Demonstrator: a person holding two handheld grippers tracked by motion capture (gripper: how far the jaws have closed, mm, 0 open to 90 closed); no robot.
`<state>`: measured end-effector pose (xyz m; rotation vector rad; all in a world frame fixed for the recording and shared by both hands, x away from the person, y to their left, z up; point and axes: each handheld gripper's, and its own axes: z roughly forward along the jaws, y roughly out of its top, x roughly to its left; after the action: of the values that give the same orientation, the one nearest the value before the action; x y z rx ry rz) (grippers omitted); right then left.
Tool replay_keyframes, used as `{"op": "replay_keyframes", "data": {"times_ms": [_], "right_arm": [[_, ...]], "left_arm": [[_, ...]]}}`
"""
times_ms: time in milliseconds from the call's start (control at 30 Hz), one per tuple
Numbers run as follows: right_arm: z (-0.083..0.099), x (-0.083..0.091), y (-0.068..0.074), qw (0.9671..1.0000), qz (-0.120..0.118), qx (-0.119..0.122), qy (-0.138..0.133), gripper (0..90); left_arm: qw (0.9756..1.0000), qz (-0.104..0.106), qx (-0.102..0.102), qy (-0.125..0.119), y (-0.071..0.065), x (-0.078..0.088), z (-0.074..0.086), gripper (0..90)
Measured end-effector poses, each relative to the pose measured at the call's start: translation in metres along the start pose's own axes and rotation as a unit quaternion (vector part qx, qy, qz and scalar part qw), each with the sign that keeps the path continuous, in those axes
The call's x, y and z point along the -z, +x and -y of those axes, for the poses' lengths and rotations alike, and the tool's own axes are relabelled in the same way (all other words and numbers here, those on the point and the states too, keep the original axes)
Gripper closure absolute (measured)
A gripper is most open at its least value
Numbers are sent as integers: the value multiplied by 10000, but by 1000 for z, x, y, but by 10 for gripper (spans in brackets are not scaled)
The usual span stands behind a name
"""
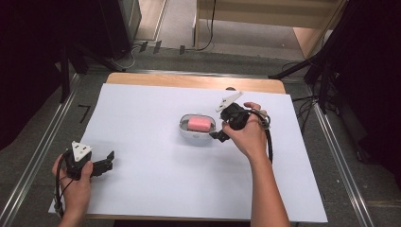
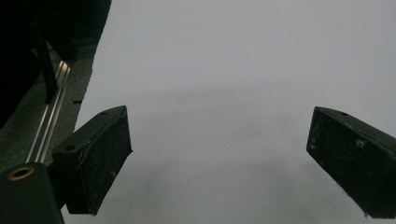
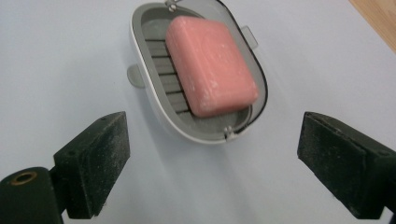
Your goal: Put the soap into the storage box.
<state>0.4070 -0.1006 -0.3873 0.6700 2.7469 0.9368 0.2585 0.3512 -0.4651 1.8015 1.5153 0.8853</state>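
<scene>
Right tool [image 3: 212,161]: jaws wide apart, empty, poised just beside the near end of the soap dish [image 3: 154,100], not touching. Inside the dish, on its grey slatted insert, a pink bar of soap [image 3: 210,65]. Dish near the middle of the white sheet [image 1: 156,170] covering the worktop [image 1: 189,81]. Left tool [image 2: 217,163]: jaws likewise spread, gripping nothing, low over bare sheet at the near left corner, well apart from the dish.

Matt pink soap [image 3: 211,65] in smooth plastic dish [image 3: 154,105]; white paper sheet [image 1: 156,175] over wood
</scene>
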Motion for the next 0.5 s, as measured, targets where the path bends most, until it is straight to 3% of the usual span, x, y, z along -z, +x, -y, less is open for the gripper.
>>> {"op": "replay_keyframes", "data": {"times_ms": [500], "right_arm": [[53, 11, 6, 9991, 200, -383, -4, 80]], "left_arm": [[10000, -21, -12, 5, 0, 0, 0, 71]]}}
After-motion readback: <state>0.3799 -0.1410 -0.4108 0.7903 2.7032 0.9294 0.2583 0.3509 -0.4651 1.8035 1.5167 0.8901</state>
